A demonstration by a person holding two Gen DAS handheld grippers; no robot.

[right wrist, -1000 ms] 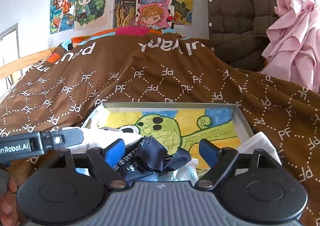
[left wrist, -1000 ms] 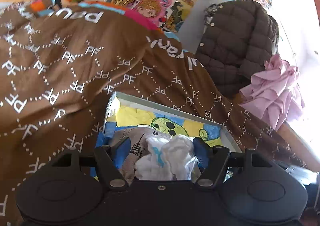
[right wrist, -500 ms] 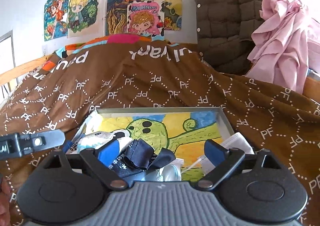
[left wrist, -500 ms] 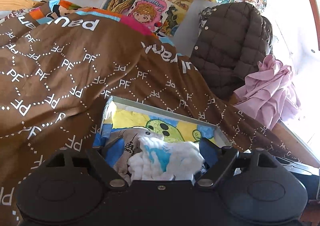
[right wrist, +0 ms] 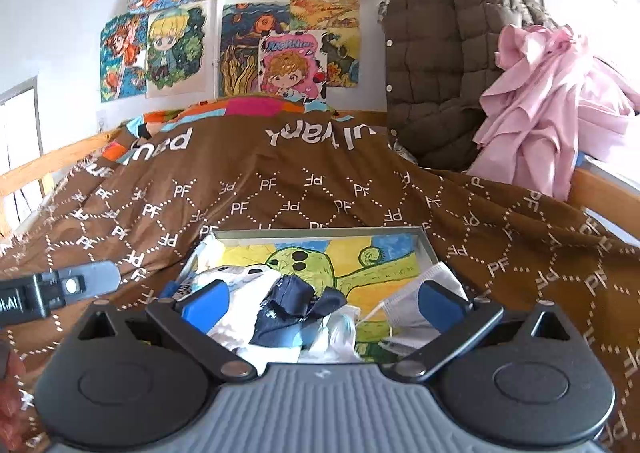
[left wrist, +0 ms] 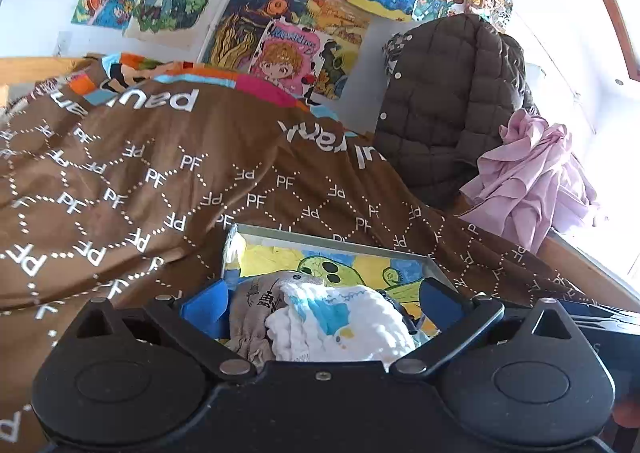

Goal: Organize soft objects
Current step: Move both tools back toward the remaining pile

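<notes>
A shallow grey-rimmed box with a green cartoon creature painted inside lies on the brown bedspread. In it lie a white fluffy cloth with blue marks and a grey-brown sock. My left gripper hovers over them with its jaws opening, and the pads touch neither. In the right wrist view the box also holds a navy cloth, a white cloth and a white face mask. My right gripper hangs above the navy cloth, jaws opening, pads clear of it.
The brown "PF" bedspread covers the bed all round the box. A dark quilted jacket and a pink garment hang at the right. The left gripper's tip and a hand show at the left edge.
Both grippers' jaws have spread wider and both have drawn back and up from the box. The white fluffy cloth and the navy cloth now lie loose in the box.
</notes>
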